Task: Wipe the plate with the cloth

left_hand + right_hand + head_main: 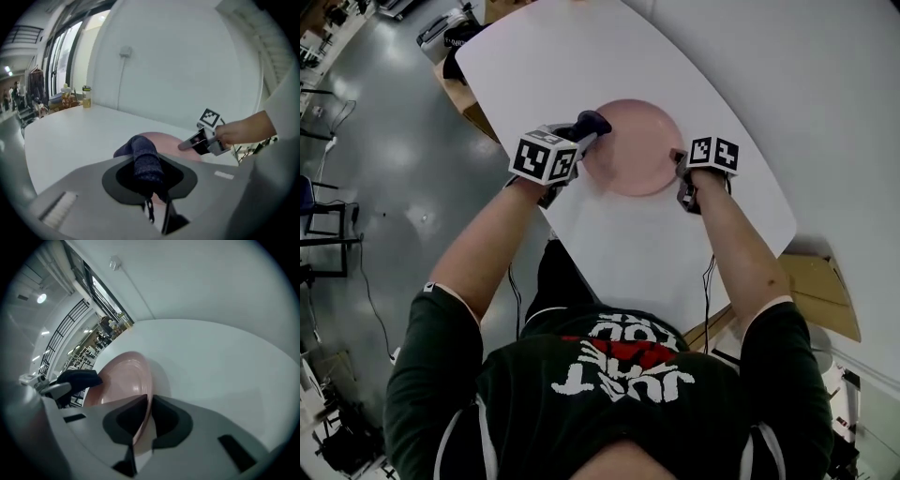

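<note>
Your right tool [682,165] is clamped on the rim of the pink plate [636,141]; your left tool [578,133] pinches the dark cloth [144,161] at the opposite edge; wiping looks about to begin, so next press down and sweep across.

Right claw [146,414] clamped on the pink plate [119,378] rim, over white bench [211,357]. Dark cloth [78,378] at plate's far edge, probably touching.

The plate [633,150] is pale pink and the cloth [143,159] is dark blue. The desk [581,56] is white. The left hand-held gripper [589,127] and right hand-held gripper [679,161] carry cubes [544,155] patterned with black-and-white squares. The shirt [525,403] is dark green with white and red print.
</note>
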`<state>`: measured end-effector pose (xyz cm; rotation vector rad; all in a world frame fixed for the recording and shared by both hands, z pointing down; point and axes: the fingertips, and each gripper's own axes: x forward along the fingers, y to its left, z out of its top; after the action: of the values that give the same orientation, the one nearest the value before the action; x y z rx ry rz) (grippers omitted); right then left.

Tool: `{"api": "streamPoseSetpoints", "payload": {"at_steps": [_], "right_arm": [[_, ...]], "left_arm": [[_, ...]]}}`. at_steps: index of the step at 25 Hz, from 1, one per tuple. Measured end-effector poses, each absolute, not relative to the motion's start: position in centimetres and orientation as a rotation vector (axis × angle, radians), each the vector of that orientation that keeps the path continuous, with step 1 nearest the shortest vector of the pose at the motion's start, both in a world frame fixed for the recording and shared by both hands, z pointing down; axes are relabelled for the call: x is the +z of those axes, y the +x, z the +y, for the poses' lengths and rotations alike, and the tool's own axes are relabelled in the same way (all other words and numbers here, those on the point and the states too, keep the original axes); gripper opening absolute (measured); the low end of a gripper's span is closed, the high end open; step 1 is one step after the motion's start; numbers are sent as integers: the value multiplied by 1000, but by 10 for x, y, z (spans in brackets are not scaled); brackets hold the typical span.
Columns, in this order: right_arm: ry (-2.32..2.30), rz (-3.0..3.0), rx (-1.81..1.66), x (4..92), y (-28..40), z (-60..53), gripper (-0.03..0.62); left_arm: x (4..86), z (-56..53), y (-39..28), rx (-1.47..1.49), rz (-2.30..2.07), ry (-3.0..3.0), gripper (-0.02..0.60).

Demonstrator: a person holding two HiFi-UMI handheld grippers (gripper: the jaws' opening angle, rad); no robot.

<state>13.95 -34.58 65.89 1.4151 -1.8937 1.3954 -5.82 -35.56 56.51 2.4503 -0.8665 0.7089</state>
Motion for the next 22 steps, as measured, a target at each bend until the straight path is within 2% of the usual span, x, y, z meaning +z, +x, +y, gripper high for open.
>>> {"api": "streamPoseSetpoints", "payload": {"at_steps": [4,9,15,22], "right_arm": [[1396,-1901,1363,659,137,-344,35],[1352,-1919,1333,660,136,-342,35],[1309,-1930,1306,662,131,-343,37],[1330,-1953,1358,664,135,-343,35]], "left_arm": [[595,-386,-41,1006,-912,2388,75],[637,-419,-21,1230,-914,2324,75],[648,-433,32,1292,-761,2341,74],[658,-365,107,1377,-300,2436,74]]}}
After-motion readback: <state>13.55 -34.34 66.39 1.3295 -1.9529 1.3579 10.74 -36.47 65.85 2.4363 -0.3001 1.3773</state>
